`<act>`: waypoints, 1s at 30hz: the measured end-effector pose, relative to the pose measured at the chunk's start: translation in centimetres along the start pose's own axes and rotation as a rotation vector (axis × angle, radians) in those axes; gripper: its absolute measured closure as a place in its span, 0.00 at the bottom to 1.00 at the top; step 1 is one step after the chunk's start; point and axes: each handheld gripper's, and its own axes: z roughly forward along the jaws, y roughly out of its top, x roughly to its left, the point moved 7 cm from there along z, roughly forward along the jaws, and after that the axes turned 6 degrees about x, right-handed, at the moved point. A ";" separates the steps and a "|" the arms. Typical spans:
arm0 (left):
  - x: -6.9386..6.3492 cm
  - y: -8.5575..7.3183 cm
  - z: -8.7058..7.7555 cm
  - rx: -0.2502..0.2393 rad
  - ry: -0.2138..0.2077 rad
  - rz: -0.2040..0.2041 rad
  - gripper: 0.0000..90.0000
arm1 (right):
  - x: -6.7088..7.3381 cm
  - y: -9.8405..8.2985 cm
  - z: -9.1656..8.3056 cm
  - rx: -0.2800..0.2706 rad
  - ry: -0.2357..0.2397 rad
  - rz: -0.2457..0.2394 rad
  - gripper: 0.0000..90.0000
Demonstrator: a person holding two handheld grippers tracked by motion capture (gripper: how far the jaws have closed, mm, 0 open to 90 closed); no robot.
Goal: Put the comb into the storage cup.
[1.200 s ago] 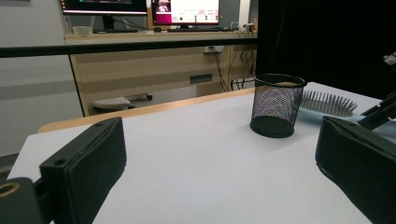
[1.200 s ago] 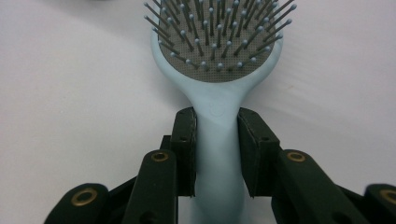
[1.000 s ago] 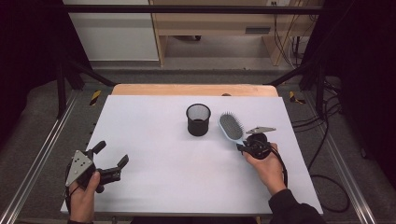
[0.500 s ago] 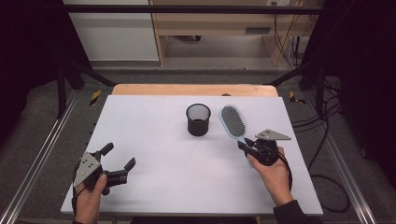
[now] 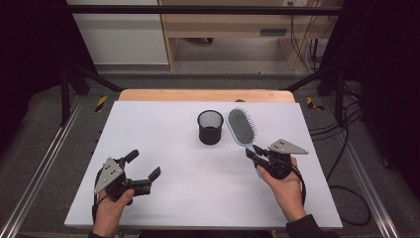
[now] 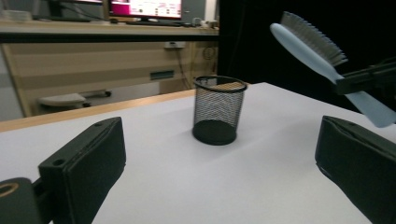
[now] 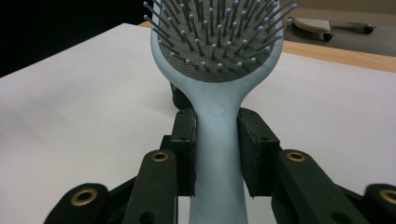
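Right gripper [image 5: 257,159] pinches the pale-blue oval plastic hairbrush [image 5: 241,126] by its handle, at 3 o'clock of the black mesh cup [image 5: 210,127]. Left gripper [image 5: 143,171] fingers spread, empty, over the white tabletop [image 5: 208,193].

Matt plastic hairbrush [image 7: 217,93], black wire-mesh metal cup [image 6: 219,110], smooth white tabletop [image 5: 163,144]

The hairbrush [image 5: 241,127], clamped by its handle in the right gripper [image 5: 257,157], has come up off the table: 1 second ago it lay flat just right of the mesh cup [image 5: 210,127], and now it is held above the surface with its head tilted up, close beside the cup's right side. The right hand has drawn a little back from the cup. The left gripper [image 5: 145,166], jaws apart, has shifted toward the near edge, seemingly slightly farther from the cup.
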 end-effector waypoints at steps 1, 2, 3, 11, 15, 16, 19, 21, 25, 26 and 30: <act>-0.2 0.2 0.5 0.014 -0.004 0.009 0.02 | 0.3 0.1 0.1 -0.002 0.005 -0.001 0.77; -0.3 0.4 0.9 0.015 -0.014 0.009 0.02 | 0.5 0.2 0.3 -0.003 0.009 -0.003 0.77; -0.5 0.8 1.3 0.013 -0.025 0.007 0.02 | 0.9 0.3 0.5 -0.006 0.009 -0.008 0.77; -1.6 5.1 4.9 -0.047 -0.070 -0.027 0.02 | 3.2 1.5 1.6 -0.025 0.022 -0.058 0.77; -2.1 6.2 6.2 -0.066 -0.080 -0.059 0.03 | 3.7 2.1 2.3 -0.038 0.049 -0.048 0.77; -2.3 6.1 6.4 -0.061 -0.090 -0.062 0.03 | 3.9 2.2 2.5 -0.040 0.053 -0.048 0.77; -2.6 5.7 6.5 -0.043 -0.094 -0.066 0.03 | 4.4 2.1 3.2 -0.044 0.064 -0.069 0.77; -2.6 5.7 6.1 -0.049 -0.098 -0.078 0.03 | 4.8 2.0 3.4 -0.040 0.071 -0.074 0.77; -2.5 5.2 5.1 -0.050 -0.096 -0.074 0.03 | 5.9 1.9 3.3 -0.047 0.085 -0.088 0.77; -2.5 5.0 4.9 -0.049 -0.094 -0.077 0.03 | 6.2 1.8 3.3 -0.047 0.090 -0.093 0.77; -2.6 4.5 5.0 -0.039 -0.085 -0.075 0.03 | 7.5 1.6 3.3 -0.050 0.114 -0.107 0.77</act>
